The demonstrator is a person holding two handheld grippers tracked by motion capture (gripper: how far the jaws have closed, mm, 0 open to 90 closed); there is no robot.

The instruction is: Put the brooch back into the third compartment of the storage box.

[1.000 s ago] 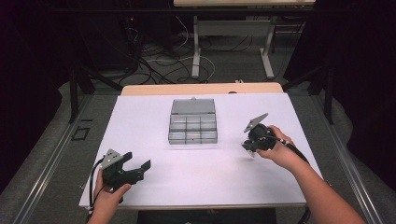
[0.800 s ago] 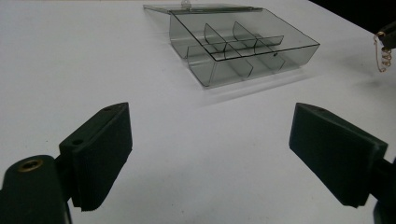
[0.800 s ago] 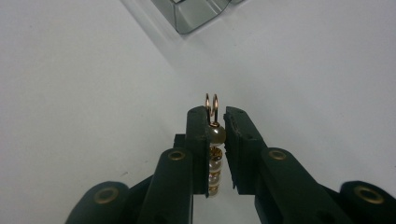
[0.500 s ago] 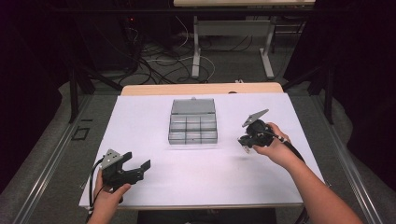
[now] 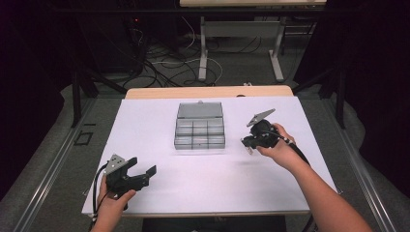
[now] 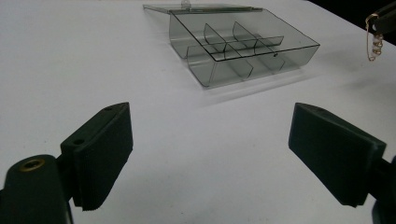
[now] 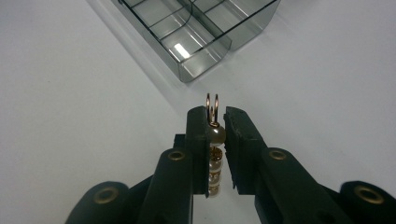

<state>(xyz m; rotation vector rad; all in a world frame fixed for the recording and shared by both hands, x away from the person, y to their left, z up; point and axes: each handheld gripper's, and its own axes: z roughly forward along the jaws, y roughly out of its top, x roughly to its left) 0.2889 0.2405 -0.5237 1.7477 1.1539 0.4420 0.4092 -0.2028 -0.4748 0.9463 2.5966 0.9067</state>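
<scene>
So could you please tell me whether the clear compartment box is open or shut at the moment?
Open. The clear compartment box has its lid folded back flat on the table, leaving the dividers exposed from above.

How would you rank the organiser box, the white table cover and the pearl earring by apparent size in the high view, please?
1. white table cover
2. organiser box
3. pearl earring, tiny in the right gripper

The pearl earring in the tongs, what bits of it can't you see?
- Right gripper view: the gold-hooked pearl earring has its lower beads hidden between the right tongs.
- High view: too small to see.
- Left gripper view: its top is hidden by the tongs at the picture's right edge.
</scene>
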